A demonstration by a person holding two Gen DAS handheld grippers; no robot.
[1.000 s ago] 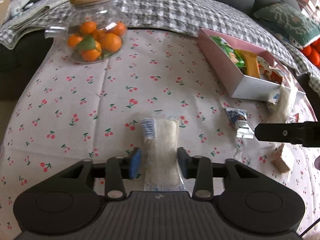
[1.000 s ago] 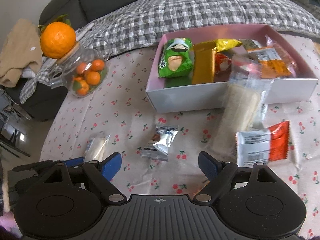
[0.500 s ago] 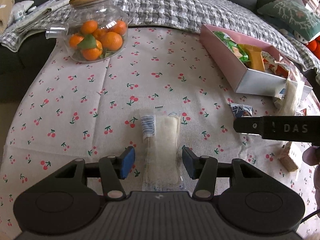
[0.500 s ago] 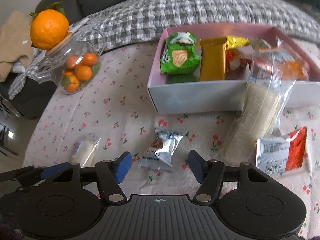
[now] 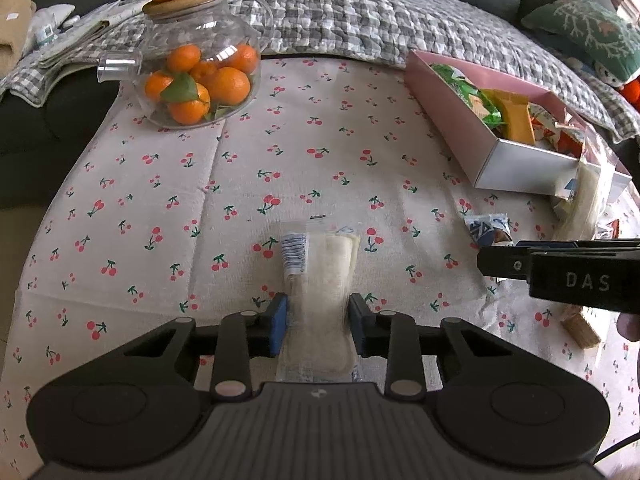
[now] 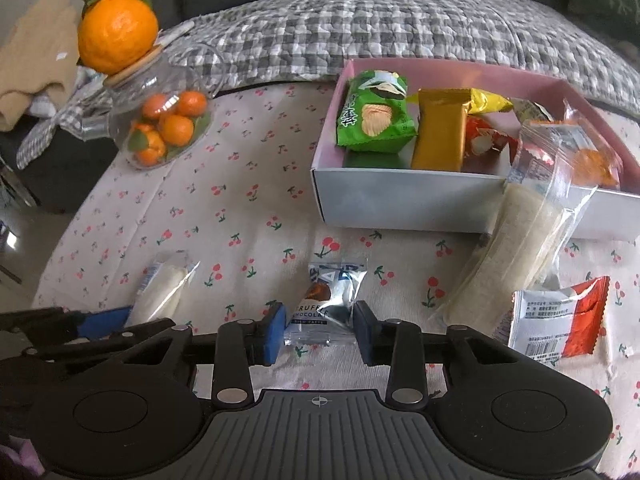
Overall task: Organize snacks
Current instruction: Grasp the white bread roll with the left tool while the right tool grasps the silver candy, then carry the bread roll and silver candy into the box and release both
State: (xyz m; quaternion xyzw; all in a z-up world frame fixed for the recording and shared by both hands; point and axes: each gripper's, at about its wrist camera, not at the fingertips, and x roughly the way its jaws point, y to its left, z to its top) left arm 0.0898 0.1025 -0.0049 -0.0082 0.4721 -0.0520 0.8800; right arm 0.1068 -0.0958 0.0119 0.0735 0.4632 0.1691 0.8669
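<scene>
A pink snack box (image 6: 404, 200) holds a green chip bag (image 6: 374, 118), an orange bar (image 6: 440, 128) and other packets; it also shows in the left wrist view (image 5: 516, 168). My left gripper (image 5: 318, 322) has its fingers against both sides of a white rice cracker packet (image 5: 324, 280) lying on the cherry cloth. My right gripper (image 6: 320, 330) straddles a silver chocolate truffle packet (image 6: 332, 298), with its jaws narrowed close to the packet's sides. A long cracker bag (image 6: 516, 240) leans on the box front. A red-white packet (image 6: 560, 316) lies at right.
A glass teapot of small oranges (image 5: 196, 80) with a big orange on its lid stands at the back left. A checked blanket (image 6: 360, 24) covers the sofa behind the table. A small brown block (image 5: 580, 326) lies near the right edge.
Both grippers have narrowed their jaws. The right one moved left and down over the chocolate packet. The left one closed in on the white cracker packet.
</scene>
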